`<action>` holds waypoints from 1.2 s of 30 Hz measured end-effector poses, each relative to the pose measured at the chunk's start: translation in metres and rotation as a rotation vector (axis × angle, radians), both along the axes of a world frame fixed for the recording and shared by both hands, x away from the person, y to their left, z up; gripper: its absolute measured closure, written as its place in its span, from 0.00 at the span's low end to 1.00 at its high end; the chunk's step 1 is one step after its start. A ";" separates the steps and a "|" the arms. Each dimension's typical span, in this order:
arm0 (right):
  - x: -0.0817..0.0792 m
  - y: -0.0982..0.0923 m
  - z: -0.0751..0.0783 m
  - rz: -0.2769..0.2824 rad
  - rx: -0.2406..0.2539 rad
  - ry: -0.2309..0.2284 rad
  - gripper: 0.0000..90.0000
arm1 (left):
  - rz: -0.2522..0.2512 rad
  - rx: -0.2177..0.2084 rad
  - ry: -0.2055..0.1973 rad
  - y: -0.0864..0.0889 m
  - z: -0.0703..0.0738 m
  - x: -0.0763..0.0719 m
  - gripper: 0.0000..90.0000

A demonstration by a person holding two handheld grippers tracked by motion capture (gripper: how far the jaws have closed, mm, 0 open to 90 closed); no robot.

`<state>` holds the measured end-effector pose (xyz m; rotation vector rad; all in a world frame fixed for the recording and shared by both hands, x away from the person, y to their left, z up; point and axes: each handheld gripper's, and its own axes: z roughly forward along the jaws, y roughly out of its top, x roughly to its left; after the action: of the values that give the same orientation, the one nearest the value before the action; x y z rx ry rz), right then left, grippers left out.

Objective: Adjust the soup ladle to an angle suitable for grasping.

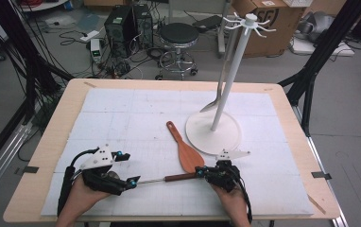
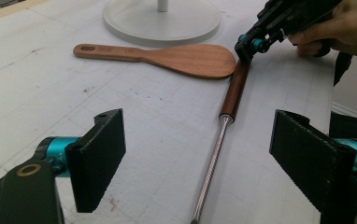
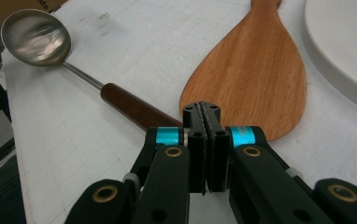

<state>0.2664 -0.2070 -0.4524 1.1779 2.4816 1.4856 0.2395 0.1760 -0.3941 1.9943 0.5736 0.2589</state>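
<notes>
The ladle (image 1: 169, 178) lay flat on the white surface (image 1: 122, 118), at 6 o'clock from the wooden spatula (image 1: 184, 149). The right gripper (image 1: 202, 172), its 2 jaws pressed together, touched the end of the brown handle. The left gripper (image 1: 127, 169) was spread wide around the steel shaft, not pinching it.

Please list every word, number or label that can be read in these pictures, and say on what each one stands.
No text can be read with certainty.
Brown cardboard box on the floor behind the table: large dark printed letters, partly hidden by the white hook stand, too blurred to read.
Small grey device on the floor: a green display, too small to read.
</notes>
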 end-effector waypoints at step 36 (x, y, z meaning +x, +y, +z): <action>-0.022 -0.077 0.022 0.017 0.013 -0.167 0.50 | -0.147 0.082 -0.005 -0.087 0.004 0.013 0.22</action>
<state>0.2445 -0.2841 -0.4308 0.9920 2.3811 1.5374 0.2525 0.0892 -0.3901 2.1035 0.4161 0.1996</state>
